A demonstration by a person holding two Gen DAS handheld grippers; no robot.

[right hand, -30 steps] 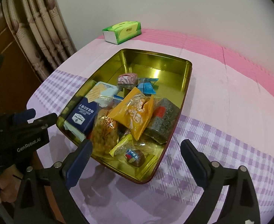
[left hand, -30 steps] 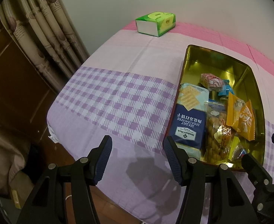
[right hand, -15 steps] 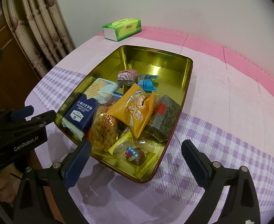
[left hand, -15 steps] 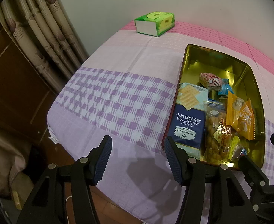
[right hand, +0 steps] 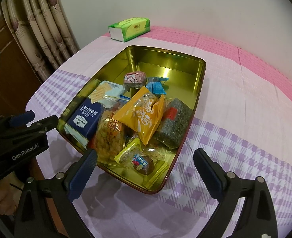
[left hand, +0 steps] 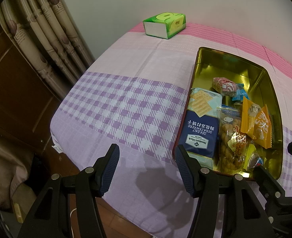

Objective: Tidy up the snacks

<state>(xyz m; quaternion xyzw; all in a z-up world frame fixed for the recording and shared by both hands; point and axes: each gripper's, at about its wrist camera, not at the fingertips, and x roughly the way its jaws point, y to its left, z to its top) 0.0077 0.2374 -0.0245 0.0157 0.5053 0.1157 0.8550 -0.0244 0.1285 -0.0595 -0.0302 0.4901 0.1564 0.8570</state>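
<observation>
Where packets crowd near end, gold tin (right hand: 197, 91) far half bare.

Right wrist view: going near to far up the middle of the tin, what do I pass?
Small round candy in clear wrap → orange snack bag → pink-wrapped sweet → bare gold floor of the tin → green tissue box on the cloth beyond the tin.

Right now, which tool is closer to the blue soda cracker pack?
Left. The left tool hovers beside the tin's near corner, right by the blue soda cracker pack. The right tool hangs over the tin's opposite near end.
</observation>
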